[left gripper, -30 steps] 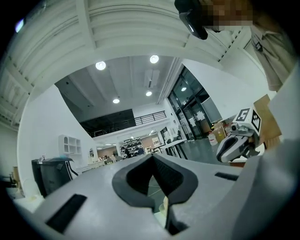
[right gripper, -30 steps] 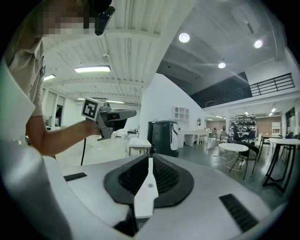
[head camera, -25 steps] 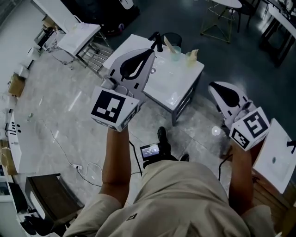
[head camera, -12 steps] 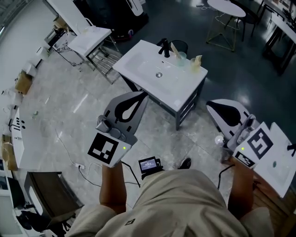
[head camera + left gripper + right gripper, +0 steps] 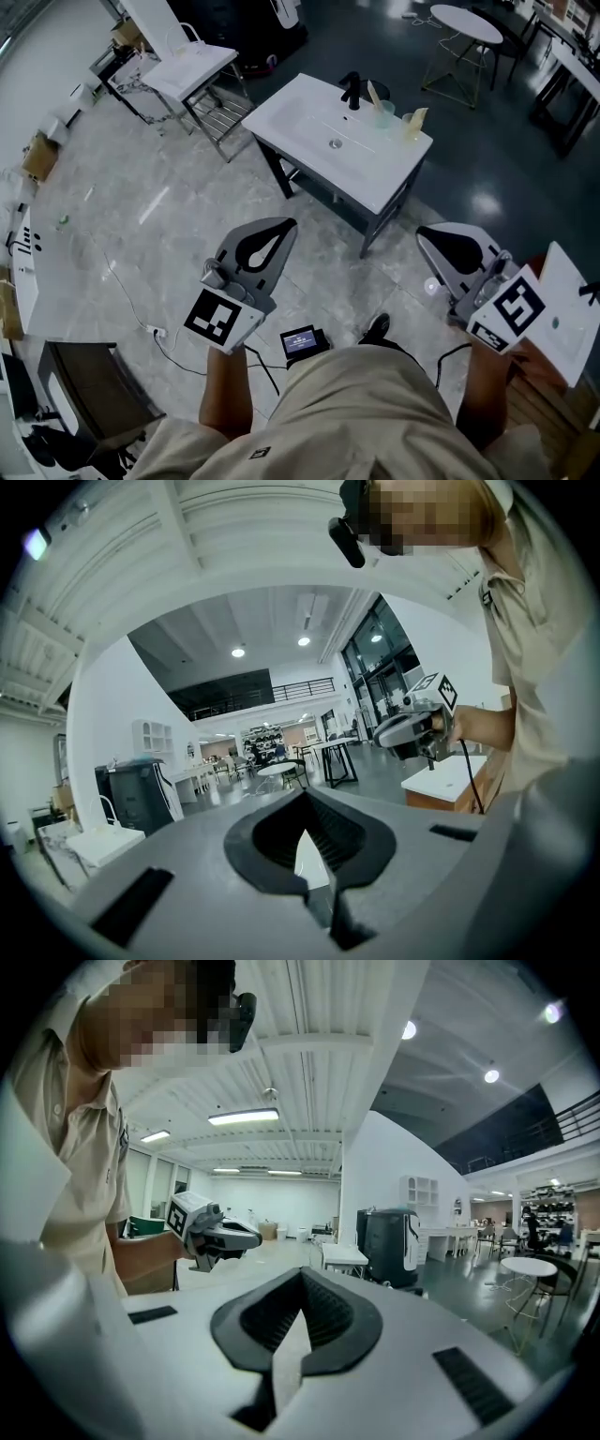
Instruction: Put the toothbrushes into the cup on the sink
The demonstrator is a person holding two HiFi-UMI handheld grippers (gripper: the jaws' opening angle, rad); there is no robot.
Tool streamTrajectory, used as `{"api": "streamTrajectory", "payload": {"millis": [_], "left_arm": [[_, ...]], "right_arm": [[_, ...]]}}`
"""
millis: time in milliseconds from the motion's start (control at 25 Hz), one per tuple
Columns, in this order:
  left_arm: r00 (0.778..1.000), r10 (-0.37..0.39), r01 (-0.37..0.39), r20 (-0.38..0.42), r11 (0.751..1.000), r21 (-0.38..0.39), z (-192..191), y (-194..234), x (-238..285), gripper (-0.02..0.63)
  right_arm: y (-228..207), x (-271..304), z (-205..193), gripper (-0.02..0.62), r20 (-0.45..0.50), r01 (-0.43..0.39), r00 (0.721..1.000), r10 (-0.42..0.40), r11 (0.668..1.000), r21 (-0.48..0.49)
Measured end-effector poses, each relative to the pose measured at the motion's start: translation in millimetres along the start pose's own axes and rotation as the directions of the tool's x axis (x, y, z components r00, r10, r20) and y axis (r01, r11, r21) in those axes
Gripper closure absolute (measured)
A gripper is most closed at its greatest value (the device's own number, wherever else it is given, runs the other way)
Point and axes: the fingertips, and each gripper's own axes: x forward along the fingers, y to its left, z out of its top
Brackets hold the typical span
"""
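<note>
Well back from the sink, both grippers closed and carrying nothing.

From where I stand, the person is on the tiled floor with the white sink at about twelve o'clock, well apart from them. The left gripper is held out at roughly eleven o'clock and the right gripper at one o'clock. Each gripper view shows the jaws drawn together with nothing between them. Up on the sink, the cup sits just at three o'clock of the black faucet, with something slim and pale standing in it. A second pale object is beside it, but both are too small to name. I can't pick out any loose toothbrush on the sink. My guess is the work is either over or not begun, and I can't tell which.
</note>
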Motion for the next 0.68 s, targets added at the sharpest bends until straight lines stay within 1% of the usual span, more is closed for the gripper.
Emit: {"api": "streamTrajectory", "payload": {"millis": [320,480,680], "left_arm": [[0.999,-0.05,0.051,0.021,0.999,-0.017,-18.1,3.7,-46.4,0.6],[0.997,-0.075,0.076,0.033,0.997,-0.023,-18.2,-2.8,-45.9,0.6],[0.994,-0.097,0.098,0.044,0.995,-0.027,-18.2,4.8,-49.6,0.6]], "right_arm": [[56.7,8.9,0.1,0.592,-0.035,0.048,0.998,-0.048,0.999,0.01],[61.9,1.2,-0.7,0.592,-0.048,0.073,0.996,-0.072,0.997,0.01],[67.5,8.5,4.1,0.592,-0.058,0.094,0.994,-0.093,0.996,0.006]]}}
